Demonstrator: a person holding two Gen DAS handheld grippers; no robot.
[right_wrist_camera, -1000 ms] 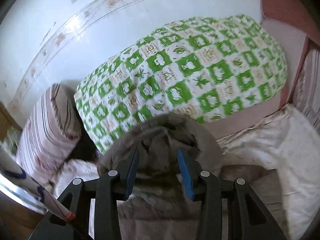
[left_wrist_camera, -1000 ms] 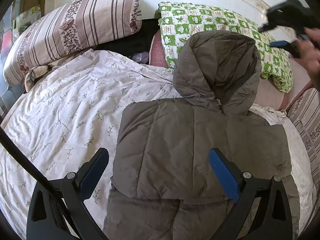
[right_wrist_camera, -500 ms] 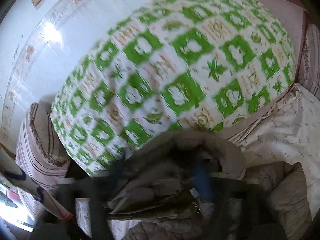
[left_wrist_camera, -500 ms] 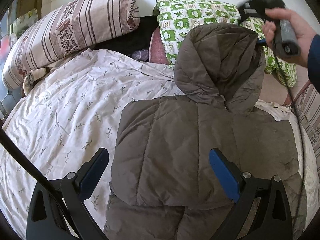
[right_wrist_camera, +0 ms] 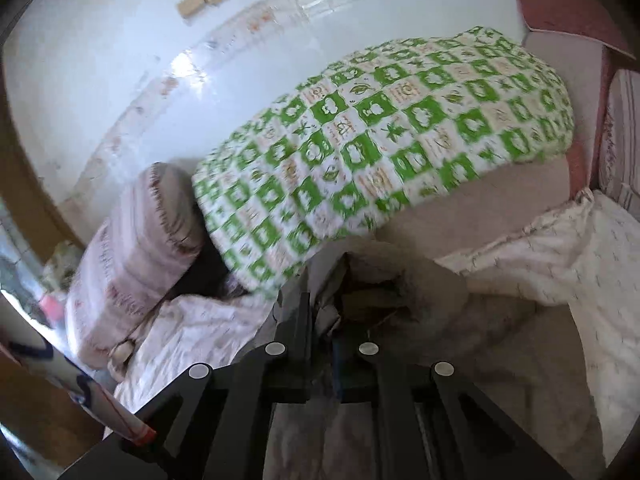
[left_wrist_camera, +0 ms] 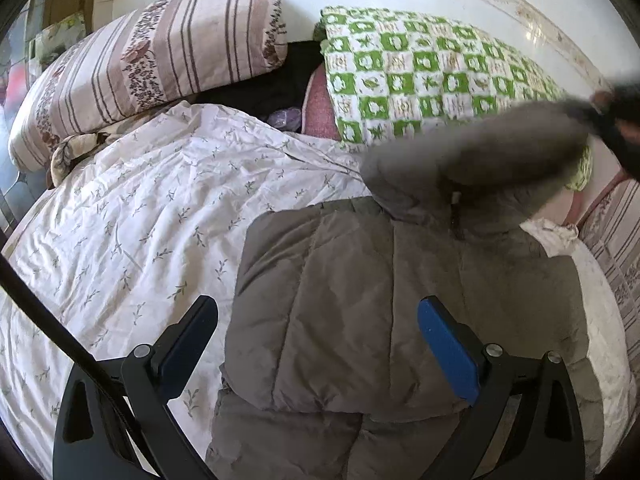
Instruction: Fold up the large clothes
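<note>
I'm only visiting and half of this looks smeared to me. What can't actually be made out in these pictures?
- Hood: motion-blurred in the left wrist view.
- Right gripper: fingers close together on hood fabric, tips buried in folds and blurred.
- Jacket hem: cut off by the left view's bottom edge, behind the open left gripper.

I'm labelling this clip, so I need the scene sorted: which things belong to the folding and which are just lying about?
Part of the job:
- grey puffer jacket
- its hood, pinched in the right gripper
- left gripper, open above the jacket

Lying about:
- green checked quilt
- striped pillow
- floral bedsheet
</note>
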